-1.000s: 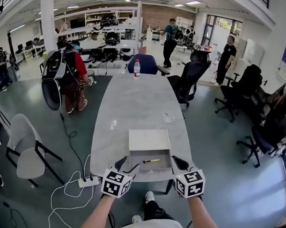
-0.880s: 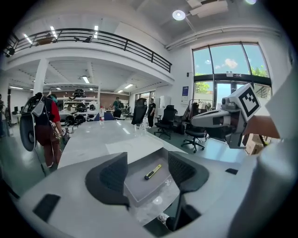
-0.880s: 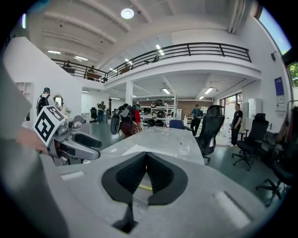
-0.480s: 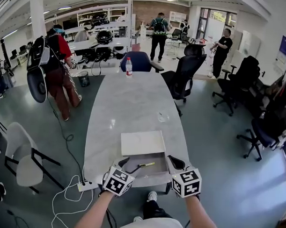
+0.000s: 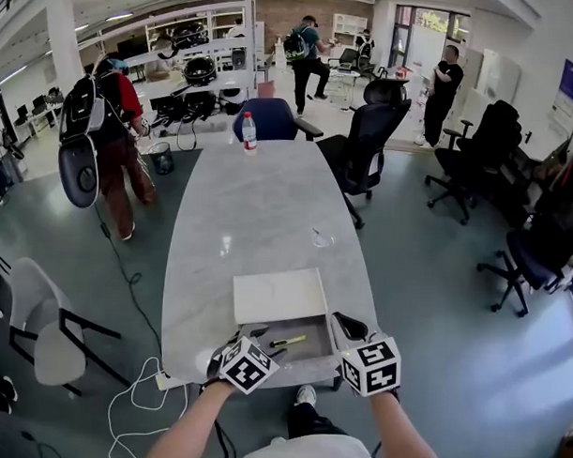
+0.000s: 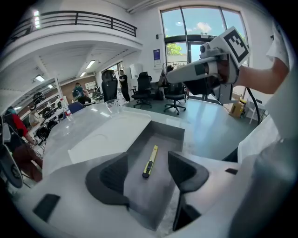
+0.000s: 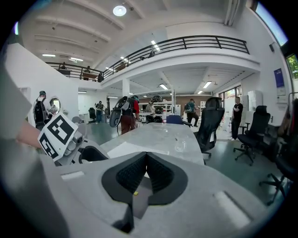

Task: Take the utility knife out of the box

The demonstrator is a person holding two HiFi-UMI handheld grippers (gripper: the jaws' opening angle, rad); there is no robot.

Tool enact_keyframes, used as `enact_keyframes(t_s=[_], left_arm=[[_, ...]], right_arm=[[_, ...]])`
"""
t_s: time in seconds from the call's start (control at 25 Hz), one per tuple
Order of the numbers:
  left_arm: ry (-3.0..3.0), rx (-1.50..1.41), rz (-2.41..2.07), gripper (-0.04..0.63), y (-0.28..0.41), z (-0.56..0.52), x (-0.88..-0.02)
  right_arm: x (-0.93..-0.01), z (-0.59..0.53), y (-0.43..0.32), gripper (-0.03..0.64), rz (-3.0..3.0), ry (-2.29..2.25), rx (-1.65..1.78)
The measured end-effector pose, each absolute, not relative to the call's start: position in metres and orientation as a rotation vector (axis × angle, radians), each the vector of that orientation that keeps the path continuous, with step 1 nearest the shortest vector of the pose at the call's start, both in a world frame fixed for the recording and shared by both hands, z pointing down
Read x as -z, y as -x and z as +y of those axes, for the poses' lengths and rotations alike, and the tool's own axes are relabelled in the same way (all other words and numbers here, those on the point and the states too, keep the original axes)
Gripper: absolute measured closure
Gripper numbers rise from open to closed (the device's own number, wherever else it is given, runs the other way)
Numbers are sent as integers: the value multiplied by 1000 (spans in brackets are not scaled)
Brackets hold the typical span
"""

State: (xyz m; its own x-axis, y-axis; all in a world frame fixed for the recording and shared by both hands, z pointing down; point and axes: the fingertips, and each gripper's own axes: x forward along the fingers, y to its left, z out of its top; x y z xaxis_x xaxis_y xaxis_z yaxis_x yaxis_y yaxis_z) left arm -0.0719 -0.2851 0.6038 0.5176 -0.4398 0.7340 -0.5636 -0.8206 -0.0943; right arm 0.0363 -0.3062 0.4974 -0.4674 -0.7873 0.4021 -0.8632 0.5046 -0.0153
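Left tongs [image 6: 148,157] hovering released over box [image 6: 168,133]; I'd be straddling utility knife [image 6: 149,163] mid-body, pinching across its width. Right tongs [image 7: 146,174] idling clenched, empty.

The box [image 6: 164,131] is open on top. Its grey walls ring the utility knife [image 6: 150,161], which lies alone with bare floor on both sides. My left gripper [image 6: 146,163] holds its jaws apart at the left end; my right gripper [image 5: 347,326] crowds the right end.
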Motion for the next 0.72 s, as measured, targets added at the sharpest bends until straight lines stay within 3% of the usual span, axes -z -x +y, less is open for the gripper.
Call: enact_keyframes(t_s=[0.72], left_arm=[[-2532,-1542,-543,348,44,-295,-666]], right_arm=[[-519,-346,-58,612,-2387,-1382,-377]])
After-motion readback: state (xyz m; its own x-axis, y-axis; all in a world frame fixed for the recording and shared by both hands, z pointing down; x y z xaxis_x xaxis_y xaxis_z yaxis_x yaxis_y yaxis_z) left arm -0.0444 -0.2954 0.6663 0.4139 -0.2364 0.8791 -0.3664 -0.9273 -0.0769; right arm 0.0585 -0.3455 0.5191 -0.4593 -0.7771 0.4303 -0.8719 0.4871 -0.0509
